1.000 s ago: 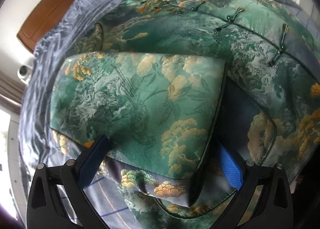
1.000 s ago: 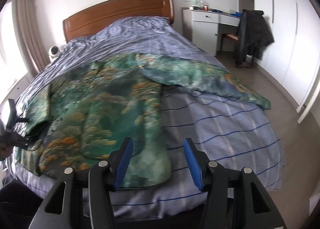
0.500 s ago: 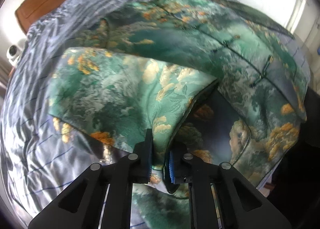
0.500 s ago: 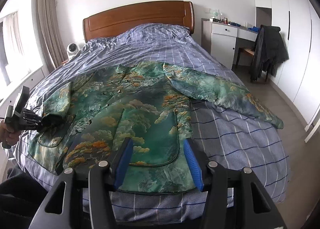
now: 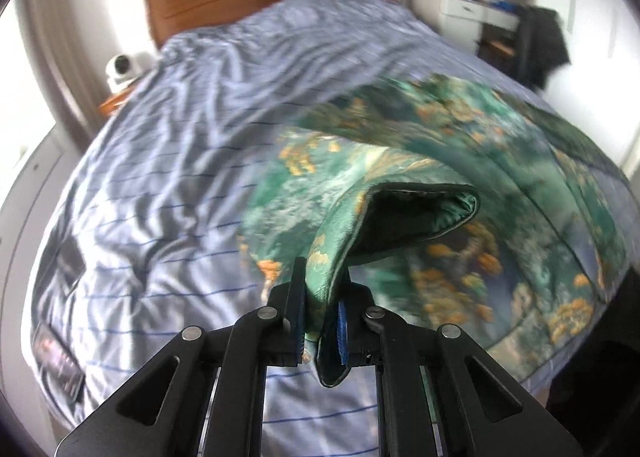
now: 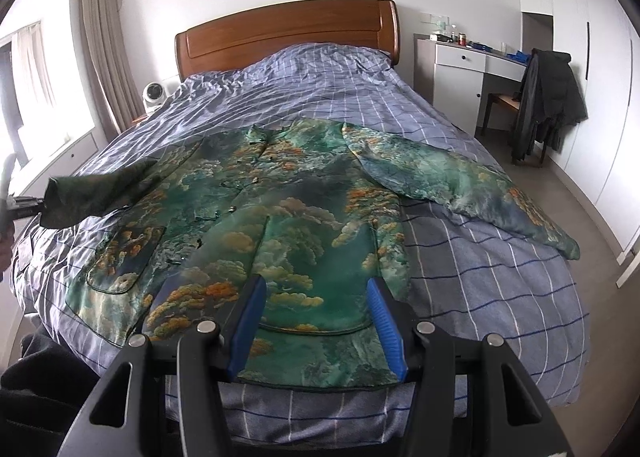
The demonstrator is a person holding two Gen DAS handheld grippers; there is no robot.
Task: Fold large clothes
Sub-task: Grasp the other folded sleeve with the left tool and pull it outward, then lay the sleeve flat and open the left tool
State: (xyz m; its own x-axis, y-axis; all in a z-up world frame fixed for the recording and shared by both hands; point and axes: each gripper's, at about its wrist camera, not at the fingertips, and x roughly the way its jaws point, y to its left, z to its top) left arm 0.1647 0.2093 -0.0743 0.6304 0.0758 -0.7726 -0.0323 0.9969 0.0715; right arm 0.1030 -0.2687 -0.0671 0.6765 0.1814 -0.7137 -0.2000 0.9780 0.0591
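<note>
Green floral jacket [image 6: 280, 225] lies face-up, spread across the bed [image 6: 480, 297]. Left tongs [image 5: 320, 321] clench its sleeve cuff [image 5: 340, 257], raised at left. Right tongs [image 6: 316, 321] hover released above the hem. Sleeve folding is underway; next, lay it across the chest.

The left claw [image 5: 320, 321] is clamped tight and angled downward, while the right claw [image 6: 316, 321] hangs half-open.

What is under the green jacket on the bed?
The jacket lies on a blue checked duvet, visible all around it. Whatever is beneath the duvet is covered. The sleeve is pinched in the left gripper.
</note>
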